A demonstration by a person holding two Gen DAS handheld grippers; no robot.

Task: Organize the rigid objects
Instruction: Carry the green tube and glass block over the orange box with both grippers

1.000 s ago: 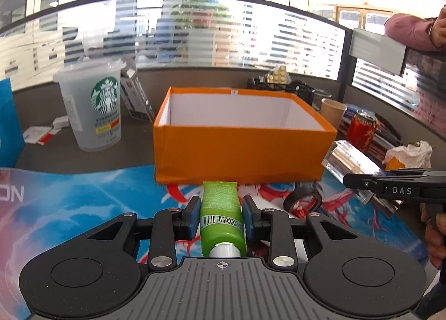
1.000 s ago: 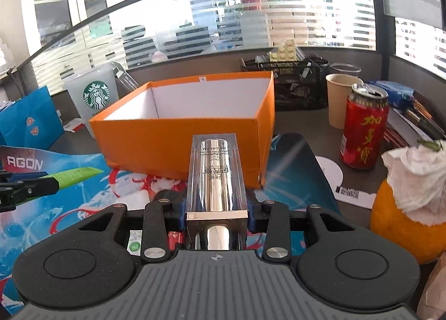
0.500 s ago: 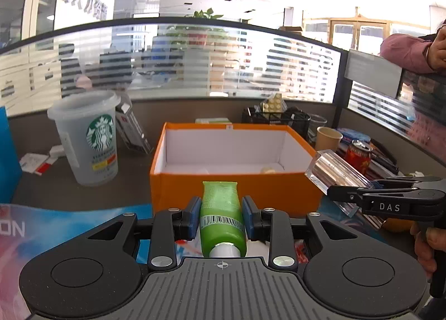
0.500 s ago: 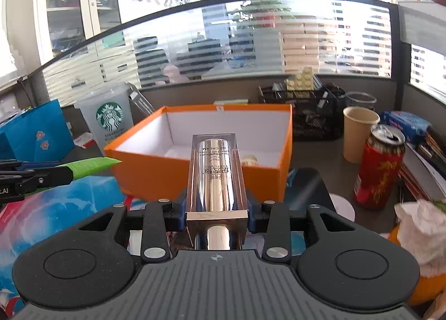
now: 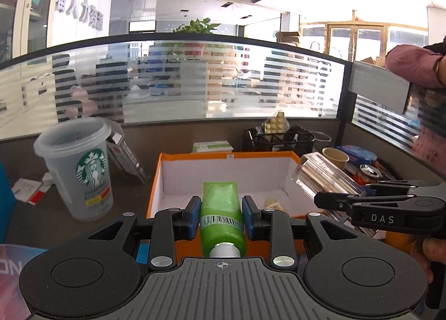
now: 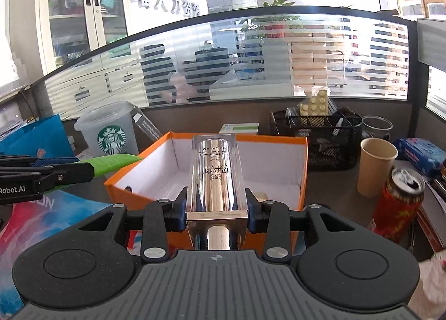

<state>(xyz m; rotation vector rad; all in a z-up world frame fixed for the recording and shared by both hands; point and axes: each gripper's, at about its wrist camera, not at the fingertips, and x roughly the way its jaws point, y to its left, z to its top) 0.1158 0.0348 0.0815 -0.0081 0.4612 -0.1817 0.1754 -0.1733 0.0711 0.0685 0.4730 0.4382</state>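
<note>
While you hold both grippers up in front of the orange box (image 5: 288, 164), each one is clamped on its own item. Your left gripper (image 5: 221, 218) has its blue pads pressed against the sides of the green tube (image 5: 221, 210), which lies along the fingers with its white cap towards the camera and its flat crimped end pointing out over the near wall of the box. Your right gripper (image 6: 216, 212) is clamped on the clear cosmetic case (image 6: 216, 177), a see-through block with a gold cylinder inside, also lying lengthwise and reaching over the box's near wall.

From the left wrist view the right gripper comes in just right of the box, with the case's end tilted up over the box's right corner. From the right wrist view the left gripper enters left of the box, and the tube's tip overlaps the box's left corner.

Inside the box a small pale object (image 5: 273, 203) lies on the white floor near the front wall. Left of the box stands a Starbucks cup (image 5: 79, 172); right of it stand a paper cup (image 6: 376, 166) and a red can (image 6: 398, 204).
</note>
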